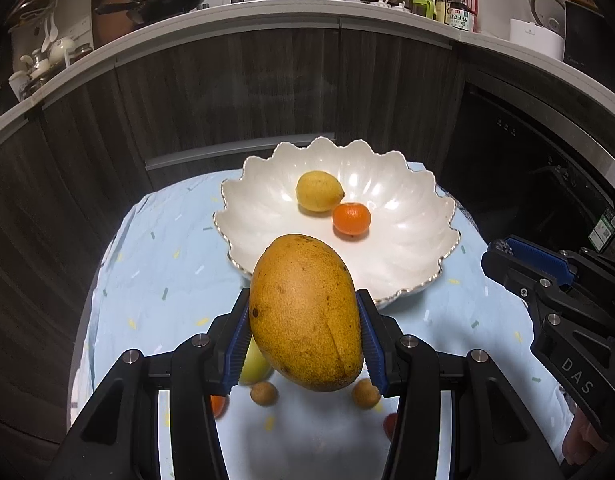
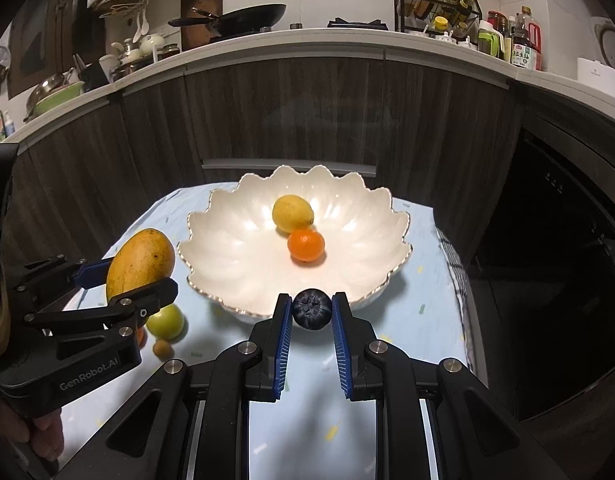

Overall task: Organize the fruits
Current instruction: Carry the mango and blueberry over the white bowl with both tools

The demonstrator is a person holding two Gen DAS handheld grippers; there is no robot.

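Mango (image 1: 307,316) between left gripper (image 1: 305,340) fingers (image 1: 237,340)

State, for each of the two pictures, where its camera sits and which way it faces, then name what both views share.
Left wrist: on the left tool, facing forward and down past its held mango to the bowl; the right tool shows.
Right wrist: on the right tool, facing the bowl past its held blueberry; the left tool and fingers show.
Shared: bowl, lemon, mandarin, mango.
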